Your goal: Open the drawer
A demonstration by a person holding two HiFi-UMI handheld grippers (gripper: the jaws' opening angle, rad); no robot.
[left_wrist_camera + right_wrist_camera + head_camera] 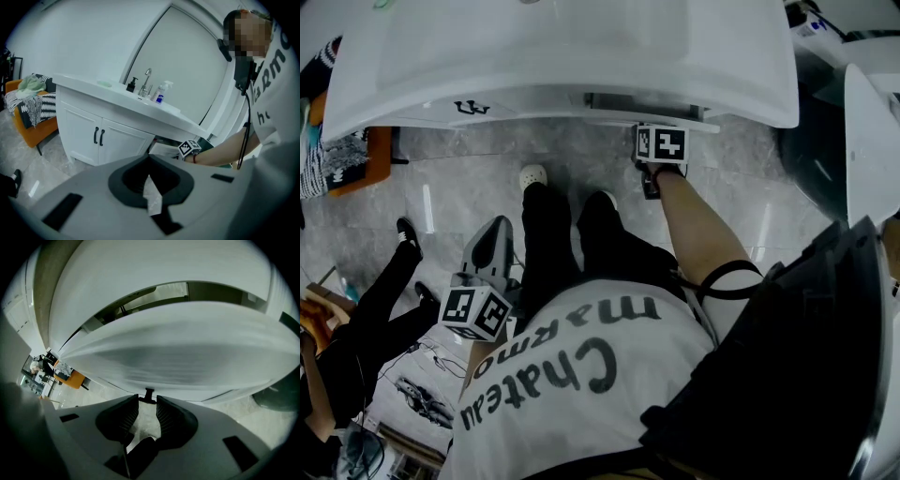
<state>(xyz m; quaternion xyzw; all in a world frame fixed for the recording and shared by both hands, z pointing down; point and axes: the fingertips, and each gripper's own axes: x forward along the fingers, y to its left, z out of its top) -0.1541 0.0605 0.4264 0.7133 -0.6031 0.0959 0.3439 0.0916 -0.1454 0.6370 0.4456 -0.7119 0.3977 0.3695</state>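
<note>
The white drawer (178,352) under the vanity counter (581,56) stands pulled out a little, with a dark gap behind its front. Its small black handle (149,394) sits between the tips of my right gripper (148,400), which is shut on it. In the head view only that gripper's marker cube (661,142) shows, right at the counter's front edge. In the left gripper view the drawer (164,149) shows as a white box beside that cube. My left gripper (492,246) hangs low by the person's left leg, its jaws (149,161) shut on nothing and pointing at the vanity.
Left of the drawer are two white cabinet doors with black handles (98,136). A faucet (147,79) and bottles (162,91) stand on the counter. An orange chair with cloths (33,108) is at the far left. Another person's legs (384,281) are on the left floor.
</note>
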